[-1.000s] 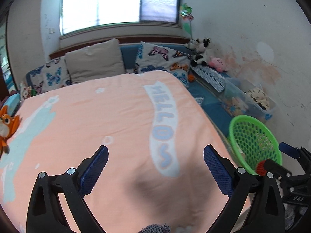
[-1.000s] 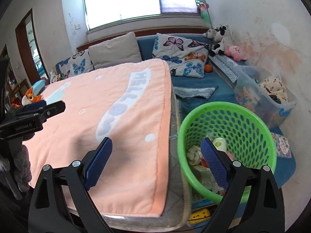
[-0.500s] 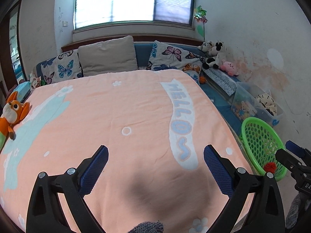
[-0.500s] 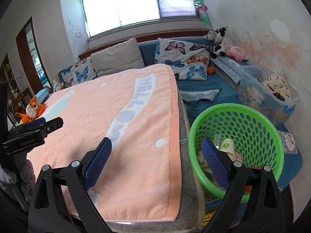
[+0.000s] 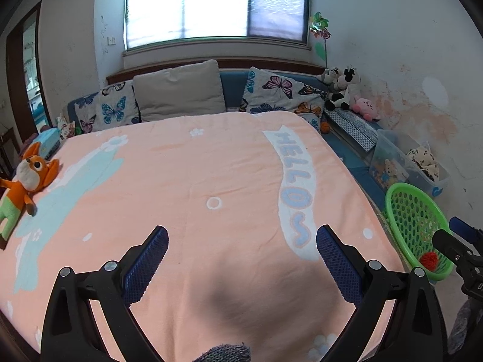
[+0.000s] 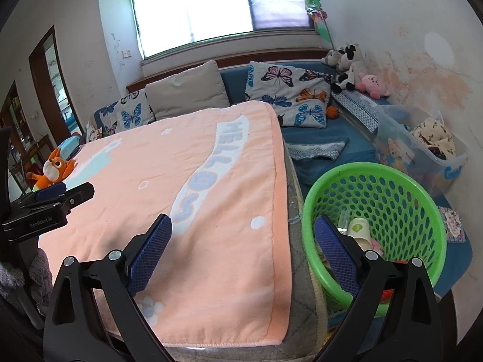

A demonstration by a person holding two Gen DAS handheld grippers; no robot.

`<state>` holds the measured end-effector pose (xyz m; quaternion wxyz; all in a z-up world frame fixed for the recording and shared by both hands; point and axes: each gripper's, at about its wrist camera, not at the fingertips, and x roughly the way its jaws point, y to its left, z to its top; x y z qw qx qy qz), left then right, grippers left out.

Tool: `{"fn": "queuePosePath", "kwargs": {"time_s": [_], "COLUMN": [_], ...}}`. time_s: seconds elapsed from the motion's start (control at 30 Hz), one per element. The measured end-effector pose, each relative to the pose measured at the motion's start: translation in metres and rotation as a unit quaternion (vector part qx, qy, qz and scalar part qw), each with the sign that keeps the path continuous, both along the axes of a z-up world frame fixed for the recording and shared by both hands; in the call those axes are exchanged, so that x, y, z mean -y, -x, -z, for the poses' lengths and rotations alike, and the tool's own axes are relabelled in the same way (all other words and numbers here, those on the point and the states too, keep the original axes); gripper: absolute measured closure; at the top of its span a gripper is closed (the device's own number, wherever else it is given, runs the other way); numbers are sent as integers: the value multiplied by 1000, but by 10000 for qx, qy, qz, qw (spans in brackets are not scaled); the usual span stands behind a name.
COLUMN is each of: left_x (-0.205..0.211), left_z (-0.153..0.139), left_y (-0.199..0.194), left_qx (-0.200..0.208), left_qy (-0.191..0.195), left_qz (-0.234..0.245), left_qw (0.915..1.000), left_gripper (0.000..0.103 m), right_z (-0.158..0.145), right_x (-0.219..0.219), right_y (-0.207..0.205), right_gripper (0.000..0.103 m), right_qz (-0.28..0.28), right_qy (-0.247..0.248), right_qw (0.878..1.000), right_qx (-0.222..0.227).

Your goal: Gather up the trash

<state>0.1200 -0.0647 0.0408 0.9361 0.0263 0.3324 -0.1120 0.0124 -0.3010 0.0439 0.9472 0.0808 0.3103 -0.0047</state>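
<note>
A green mesh basket (image 6: pixel 392 187) stands on the floor at the bed's right side and holds a paper cup (image 6: pixel 358 230) and other trash. It also shows in the left wrist view (image 5: pixel 401 199), with a red ball (image 5: pixel 429 259) inside. My left gripper (image 5: pixel 241 241) is open and empty above the foot of the peach blanket (image 5: pixel 181 175). My right gripper (image 6: pixel 243 235) is open and empty over the bed's right edge, beside the basket. Each gripper shows at the edge of the other's view.
An orange fox plush (image 5: pixel 27 178) lies at the bed's left edge. Pillows (image 5: pixel 178 93) line the headboard, plush toys (image 6: pixel 347 63) sit in the corner. A clear storage bin (image 6: pixel 422 157) stands by the right wall, behind the basket.
Both grippers have pulled back and up from the bed, so more of the blanket and room shows. The jaws stayed open and empty.
</note>
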Motion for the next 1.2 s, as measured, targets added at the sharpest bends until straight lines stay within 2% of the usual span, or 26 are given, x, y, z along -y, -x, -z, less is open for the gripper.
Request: {"fn": "queuePosePath", "kwargs": {"time_s": [0.33,1.2], "left_x": [-6,-20], "left_z": [-6,-12], "left_y": [13,28], "left_qx": [177,295], "left_qy": [-87,-90], "left_qz": [-58,-56], "left_qw": [9998,9995], "left_gripper": [8,8], "right_z": [-3,-8], "right_x": [-13,-28], "right_y": [1,11], "right_gripper": [7,7], "right_qz": [-149,-317], "right_qy": [43,82], "right_qw": [9998,9991], "right_qx": [129,253]}}
